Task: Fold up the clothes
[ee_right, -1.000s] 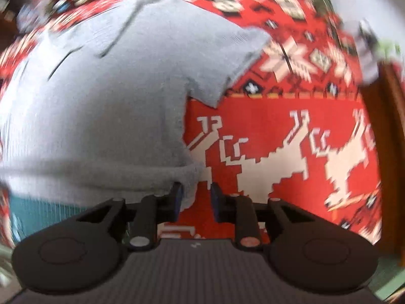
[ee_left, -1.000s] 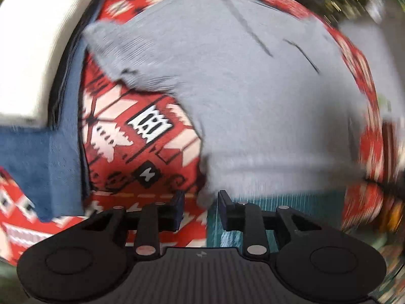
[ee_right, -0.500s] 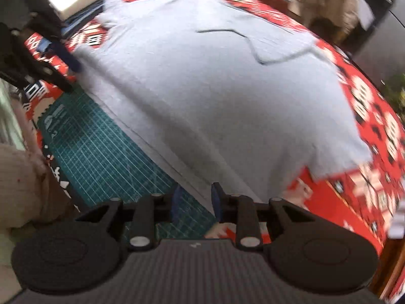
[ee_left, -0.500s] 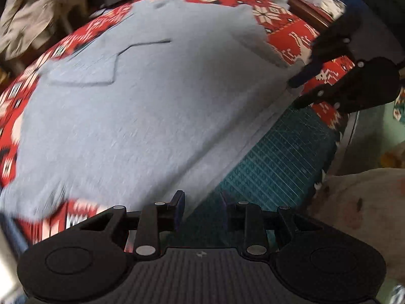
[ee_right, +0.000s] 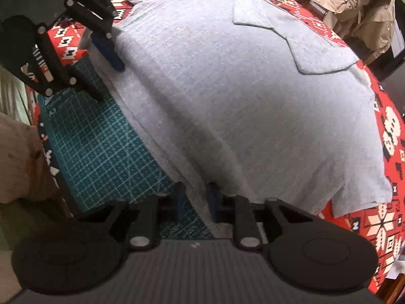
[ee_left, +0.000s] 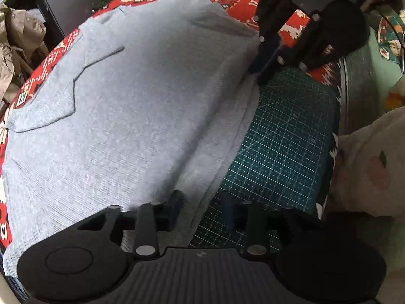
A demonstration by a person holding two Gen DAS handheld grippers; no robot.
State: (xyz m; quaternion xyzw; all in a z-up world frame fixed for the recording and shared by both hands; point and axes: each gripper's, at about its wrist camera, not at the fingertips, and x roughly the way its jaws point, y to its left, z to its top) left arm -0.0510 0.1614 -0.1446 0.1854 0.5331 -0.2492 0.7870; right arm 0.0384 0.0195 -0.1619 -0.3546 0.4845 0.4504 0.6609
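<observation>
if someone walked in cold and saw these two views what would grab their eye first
The big grey t-shirt spread flat across the middle of the table, chest pocket up. Under it, a loud red patterned cloth shows along the far and side edges, and a green cutting mat lies at the near edge by the shirt's hem. Both the left gripper and the right gripper are open at that hem.

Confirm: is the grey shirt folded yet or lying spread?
Spread: the grey shirt lies flat across the red cloth, sleeves out, no fold made.
</observation>
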